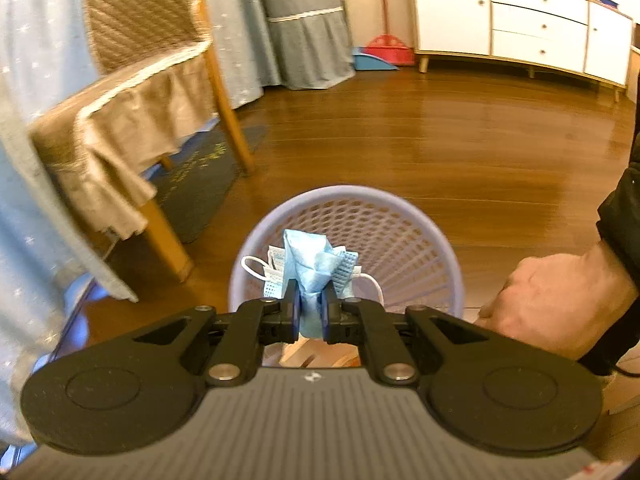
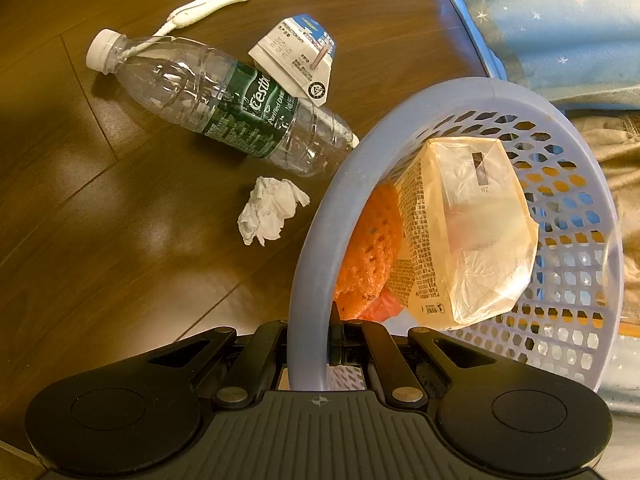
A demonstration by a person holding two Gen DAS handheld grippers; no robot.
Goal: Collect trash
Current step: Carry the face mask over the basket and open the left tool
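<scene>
Wood-brown floorboards [image 2: 100,208] run under everything. On them stands the lilac mesh basket [image 2: 576,216], and my right gripper [image 2: 310,328] is clamped on its rim, one finger inside the wall and one outside. Inside the basket lie a clear-wrapped carton [image 2: 468,232] and, beneath it, something orange [image 2: 372,248]. In the left view the same basket [image 1: 404,232] sits below my left gripper [image 1: 310,304], whose fingers are pinched tight on a crumpled blue face mask [image 1: 310,260], held above the basket's opening with its white ear loops hanging to either side. A bare hand [image 1: 552,300] shows at the right edge of that view, beside the basket.

Loose on the floor to the left of the basket: a clear plastic bottle [image 2: 216,100] with a green label, lying on its side; a flattened milk carton [image 2: 300,58] touching the bottle's far side; a long white wrapper [image 2: 218,0] farther off; and a crumpled white tissue [image 2: 270,210], just beside the basket's rim.
</scene>
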